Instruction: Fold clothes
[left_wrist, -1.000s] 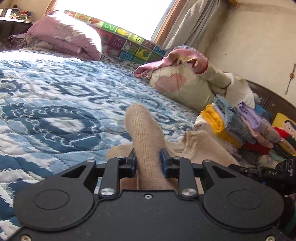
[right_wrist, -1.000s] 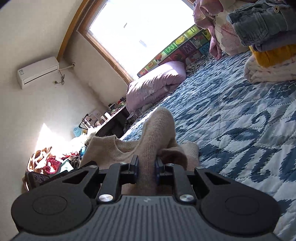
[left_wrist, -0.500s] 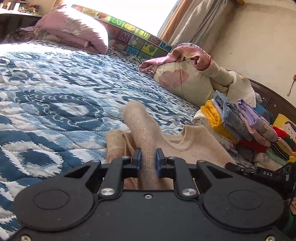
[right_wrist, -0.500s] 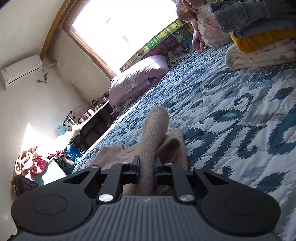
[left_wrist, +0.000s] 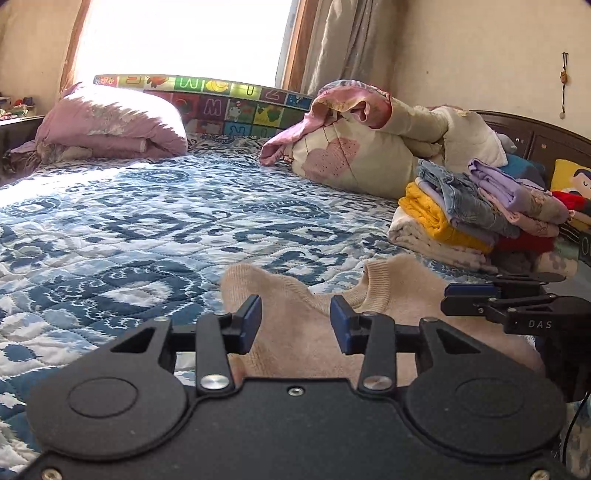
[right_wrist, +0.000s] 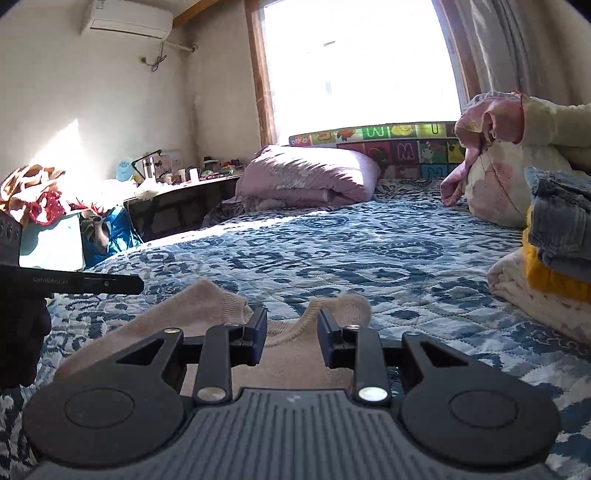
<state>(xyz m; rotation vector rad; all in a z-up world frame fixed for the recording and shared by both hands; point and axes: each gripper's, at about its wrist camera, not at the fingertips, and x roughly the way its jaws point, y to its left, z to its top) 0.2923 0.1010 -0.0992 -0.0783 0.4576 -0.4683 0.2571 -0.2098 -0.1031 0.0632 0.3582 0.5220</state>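
Observation:
A beige knit sweater (left_wrist: 295, 325) lies flat on the blue patterned quilt (left_wrist: 155, 229), neckline facing away. My left gripper (left_wrist: 295, 319) hovers just over its left shoulder with jaws opening; the pads stand apart and press on nothing. In the right wrist view the same sweater (right_wrist: 288, 354) spreads under my right gripper (right_wrist: 291, 334), whose jaws are also opening, with only flat knit beneath the gap. The right gripper's black body (left_wrist: 517, 310) shows at the left view's right edge.
A stack of folded clothes (left_wrist: 480, 218) sits on the bed to the right, against a dark headboard (left_wrist: 535, 136). Behind it lies a cream bundle of bedding (left_wrist: 362, 158). A pink duvet (left_wrist: 110, 125) and a colourful play mat (left_wrist: 221, 99) line the window side. A cluttered desk (right_wrist: 177, 184) stands left.
Both grippers let go of the upright folds of sweater they pinched, and the knit dropped flat. Both wrists rolled level and lifted slightly.

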